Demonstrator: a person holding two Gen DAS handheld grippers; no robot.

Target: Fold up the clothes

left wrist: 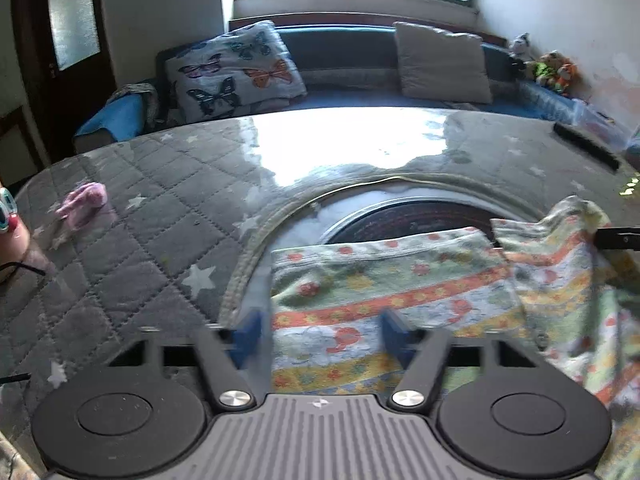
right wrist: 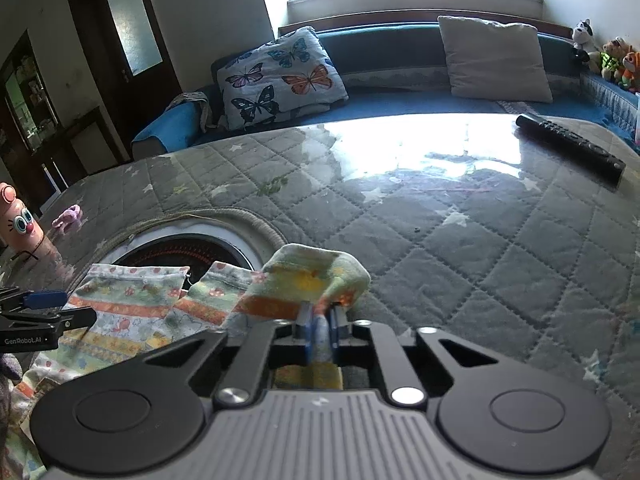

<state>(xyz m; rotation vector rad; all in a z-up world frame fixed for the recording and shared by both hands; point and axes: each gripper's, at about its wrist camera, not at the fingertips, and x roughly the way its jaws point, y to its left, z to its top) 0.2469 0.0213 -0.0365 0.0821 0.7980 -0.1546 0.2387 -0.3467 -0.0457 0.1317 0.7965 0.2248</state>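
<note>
the garment (left wrist: 384, 300) lies mostly flat on the near surface (right wrist: 460, 232). right claw (right wrist: 321, 322) pinches its right edge, lifted; left claw (left wrist: 320, 334) gapes wide over it. folding looks barely begun.

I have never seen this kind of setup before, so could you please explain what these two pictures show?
There is no robot here: a person holds a pair of tongs in each hand, each with a camera looking along its fingers. One picture is taken from the left tongs, which are open above a patterned cloth. The other is from the right tongs, shut on a bunched corner of that cloth. It lies on a quilted grey table cover with stars. Also there: a remote control, a small pink item and a toy with googly eyes.
</note>
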